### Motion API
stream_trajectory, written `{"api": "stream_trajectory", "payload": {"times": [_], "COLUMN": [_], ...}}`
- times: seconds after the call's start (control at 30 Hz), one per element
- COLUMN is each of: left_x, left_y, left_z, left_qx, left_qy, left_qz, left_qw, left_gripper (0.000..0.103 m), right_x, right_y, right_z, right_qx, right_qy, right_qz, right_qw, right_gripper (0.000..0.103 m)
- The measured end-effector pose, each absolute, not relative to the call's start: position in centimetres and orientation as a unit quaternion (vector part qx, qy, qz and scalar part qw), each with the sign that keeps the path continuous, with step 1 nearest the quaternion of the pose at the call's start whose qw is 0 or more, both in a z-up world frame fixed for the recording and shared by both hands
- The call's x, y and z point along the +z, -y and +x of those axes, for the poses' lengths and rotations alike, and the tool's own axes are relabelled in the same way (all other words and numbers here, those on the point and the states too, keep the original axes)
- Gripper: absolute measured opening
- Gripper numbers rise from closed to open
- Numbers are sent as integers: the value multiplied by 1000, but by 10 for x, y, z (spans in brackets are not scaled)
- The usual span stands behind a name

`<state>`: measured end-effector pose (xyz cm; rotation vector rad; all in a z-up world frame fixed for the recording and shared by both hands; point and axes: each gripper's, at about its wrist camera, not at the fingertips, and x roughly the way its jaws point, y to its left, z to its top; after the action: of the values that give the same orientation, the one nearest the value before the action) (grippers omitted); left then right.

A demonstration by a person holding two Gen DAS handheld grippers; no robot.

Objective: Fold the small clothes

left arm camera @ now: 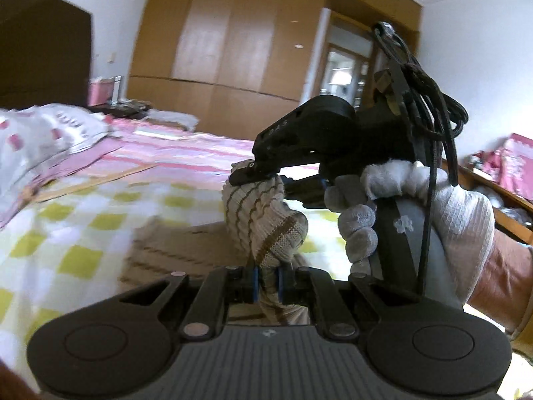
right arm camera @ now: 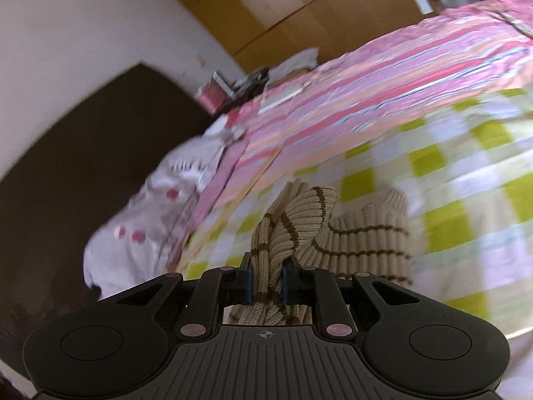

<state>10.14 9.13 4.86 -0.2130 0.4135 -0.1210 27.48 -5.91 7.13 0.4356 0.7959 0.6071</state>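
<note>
Bedroom walls in white and a wall of tan wardrobe doors (left arm camera: 233, 43) back a bed whose near part is covered by a green-and-white checked sheet (left arm camera: 76, 220), with a pink striped blanket (left arm camera: 186, 146) beyond it toward 12 o'clock in the left view. Two hand-held grippers are in play and one knitted garment — a beige ribbed sweater with brown stripes (right arm camera: 363, 236). The left gripper (left arm camera: 266, 286) sits at 6 o'clock of its own view, its blue-padded fingers closed narrowly on a bunched fold of the sweater, which rises from between them toward the centre of the frame. There the right gripper (left arm camera: 253, 175) pinches the upper end of the same bunch at about 12 o'clock from the left one, held by a white-gloved hand (left arm camera: 416, 206) at 3 o'clock. In the right view that gripper (right arm camera: 268, 283) is likewise clamped on gathered knit, ribbed fabric fanning up from the jaws toward 12 o'clock, while the rest of the sweater lies on the checked sheet at 1 to 2 o'clock, just beside the fingers. One white pillow or bundle with pink spots (right arm camera: 150, 220) lies at 9 o'clock against a dark headboard (right arm camera: 66, 166). One small pink box (right arm camera: 210, 96) stands at 11 o'clock — its contents cannot be made out through the blur.
</note>
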Motion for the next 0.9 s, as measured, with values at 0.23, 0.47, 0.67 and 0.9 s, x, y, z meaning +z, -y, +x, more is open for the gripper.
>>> {"api": "stream_trajectory", "payload": {"times": [0.23, 0.47, 0.67, 0.9], "left_x": [28, 13, 14, 38], "left_y": [-132, -152, -161, -162], "left_z": [96, 90, 70, 45], "left_qx": [-19, -3, 9, 35], "left_qy": [-232, -268, -287, -263], "left_qz": [-120, -122, -139, -127], "left_qw": [965, 956, 948, 956], "left_gripper": [16, 16, 17, 17], "right_x": [46, 23, 20, 46], "right_y": [-10, -56, -71, -57], "right_z": [274, 268, 265, 262], "right_qx": [297, 307, 322, 349], "right_qy": [-413, -433, -441, -425], "right_qz": [147, 92, 91, 118], "right_qw": [848, 843, 833, 827], "right_gripper": [16, 17, 25, 26]}}
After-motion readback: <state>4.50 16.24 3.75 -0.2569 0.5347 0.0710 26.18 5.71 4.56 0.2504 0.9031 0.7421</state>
